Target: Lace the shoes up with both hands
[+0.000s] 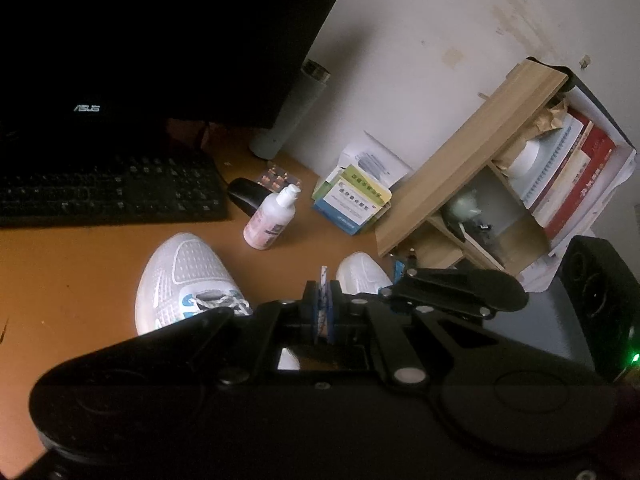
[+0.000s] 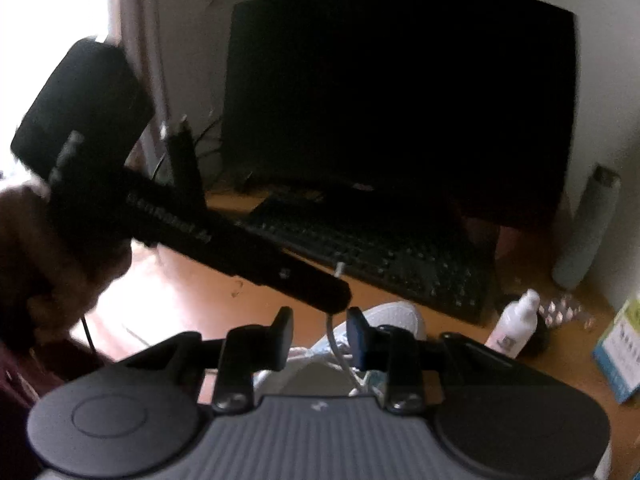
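Two white shoes (image 1: 188,280) (image 1: 362,272) sit mid-desk (image 1: 80,272), left gripper (image 1: 325,304) pinching one white lace (image 1: 323,276), right gripper (image 2: 320,334) parted around it, keyboard (image 1: 108,188), lotion bottle (image 1: 272,218), boxes (image 1: 352,200), shelf (image 1: 472,160) behind.

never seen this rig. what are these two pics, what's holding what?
No robot arm: a person holds a two-finger gripper in each hand, with a fisheye camera on each looking along the fingers. In the left wrist view, the left gripper is shut on a white shoelace end above two white mesh sneakers on the orange-brown wooden desk. In the right wrist view, the right gripper is open around a lace strand; the left gripper crosses ahead. Also there: black keyboard, pink-labelled spray bottle.
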`<state>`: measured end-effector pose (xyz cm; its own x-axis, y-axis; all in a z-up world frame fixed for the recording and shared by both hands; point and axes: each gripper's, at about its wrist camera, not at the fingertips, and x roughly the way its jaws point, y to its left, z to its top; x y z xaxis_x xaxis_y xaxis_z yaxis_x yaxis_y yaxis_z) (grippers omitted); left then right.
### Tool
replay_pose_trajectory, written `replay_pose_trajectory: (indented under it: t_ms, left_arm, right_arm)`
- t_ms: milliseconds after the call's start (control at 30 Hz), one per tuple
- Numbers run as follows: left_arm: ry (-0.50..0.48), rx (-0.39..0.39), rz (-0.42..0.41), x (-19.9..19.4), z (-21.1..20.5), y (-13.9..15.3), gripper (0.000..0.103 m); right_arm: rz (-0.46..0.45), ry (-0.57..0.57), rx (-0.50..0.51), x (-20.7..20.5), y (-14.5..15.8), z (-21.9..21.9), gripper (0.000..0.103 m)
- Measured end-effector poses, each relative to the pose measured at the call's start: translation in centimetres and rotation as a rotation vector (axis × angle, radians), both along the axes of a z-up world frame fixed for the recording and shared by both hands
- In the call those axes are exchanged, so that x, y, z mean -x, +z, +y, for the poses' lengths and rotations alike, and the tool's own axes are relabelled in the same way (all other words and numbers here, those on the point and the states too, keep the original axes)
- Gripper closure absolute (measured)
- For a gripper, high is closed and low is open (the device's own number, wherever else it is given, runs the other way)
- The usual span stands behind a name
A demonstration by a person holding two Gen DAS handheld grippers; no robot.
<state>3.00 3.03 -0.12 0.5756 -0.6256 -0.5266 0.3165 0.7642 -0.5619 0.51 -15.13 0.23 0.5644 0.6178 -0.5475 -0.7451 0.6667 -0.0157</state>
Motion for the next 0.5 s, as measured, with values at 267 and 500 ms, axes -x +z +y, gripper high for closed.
replay_pose_trajectory:
  t_ms: [267,500]
  left_arm:
    - [-0.01,-0.005,0.005,-0.1,0.3,-0.3,0.101]
    - [0.009,-0.15,-0.039,1.3,1.1,0.2,0.062]
  right_arm:
    - [-0.026,0.013,0.025,-0.5,-0.6,0.1,0.101]
    - [0.001,0.007,0.073,-0.5,-1.0,-0.1,0.1]
